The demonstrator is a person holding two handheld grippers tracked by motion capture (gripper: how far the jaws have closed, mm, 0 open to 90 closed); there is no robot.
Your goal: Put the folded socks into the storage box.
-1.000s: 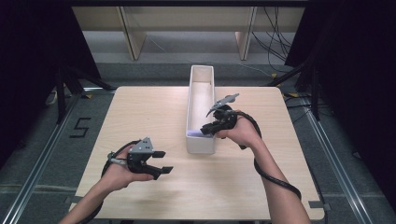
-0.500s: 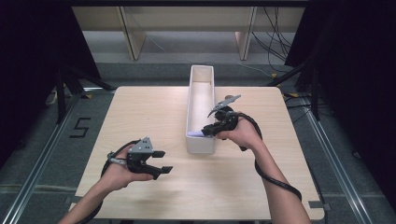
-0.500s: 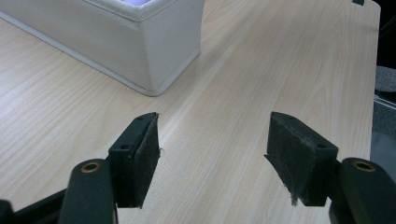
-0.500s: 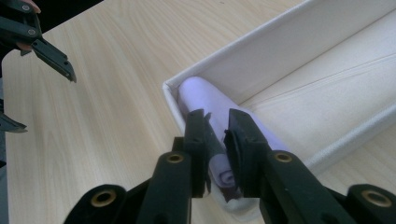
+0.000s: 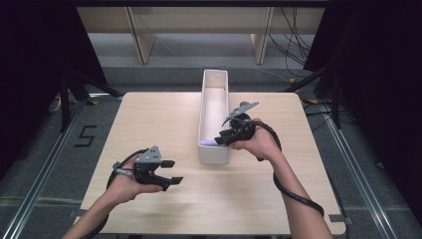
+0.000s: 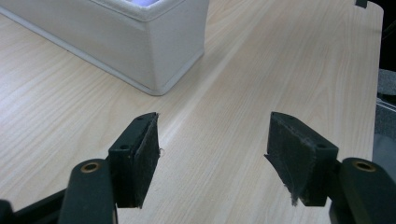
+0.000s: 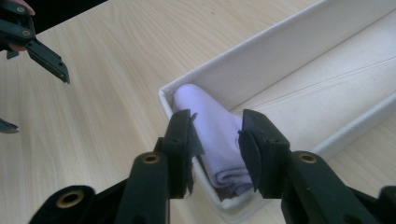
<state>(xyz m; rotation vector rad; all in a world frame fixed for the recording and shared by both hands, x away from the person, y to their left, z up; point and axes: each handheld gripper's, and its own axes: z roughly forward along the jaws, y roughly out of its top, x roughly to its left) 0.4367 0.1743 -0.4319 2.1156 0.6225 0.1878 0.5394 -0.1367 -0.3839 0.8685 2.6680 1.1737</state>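
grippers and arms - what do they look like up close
Both the left gripper and right gripper are black, each with two blocky jaws faced with dark, fraying pads, brass-ringed pivot holes, a grey three-cornered plate on top, and a thick black trailing cable. The forearms are bare, no sleeves.

surface: light wooden table (image 5: pixel 164 119) | on it: long white tray (image 5: pixel 213 149), near middle, lengthwise

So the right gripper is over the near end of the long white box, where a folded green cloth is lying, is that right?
Not quite: the cloth is pale lilac, not green, as the right gripper view shows. The rest holds: the right gripper is over the near end of the long white box, where the folded cloth lies. Its jaws have just been opening, with the cloth between them.
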